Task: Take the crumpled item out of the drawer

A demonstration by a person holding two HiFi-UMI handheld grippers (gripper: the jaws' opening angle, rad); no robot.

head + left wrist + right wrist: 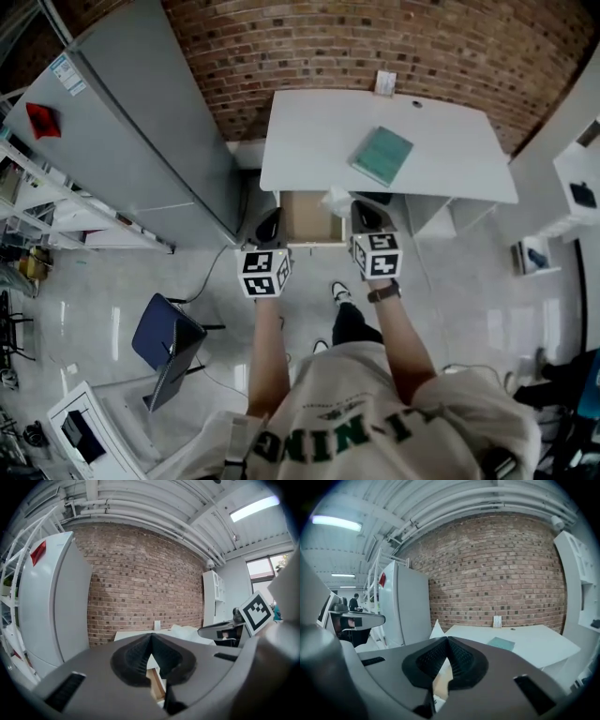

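Both tongs closed tight. Right gripper (pixel 447 641) pinching white crumpled item (pixel 336 199) at tips, above right rear corner of open drawer (pixel 307 220), against white desk (pixel 309 141) edge. Left gripper (pixel 151 640) gripping nothing, over drawer's left side. 1 teal book (pixel 382 156) on desk.

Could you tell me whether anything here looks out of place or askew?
The drawer under the desk stands open. A crumpled paper sticks up from the tip of the shut right gripper. The green book lies at an angle to the desk's edges. Nothing looks spilled or broken.
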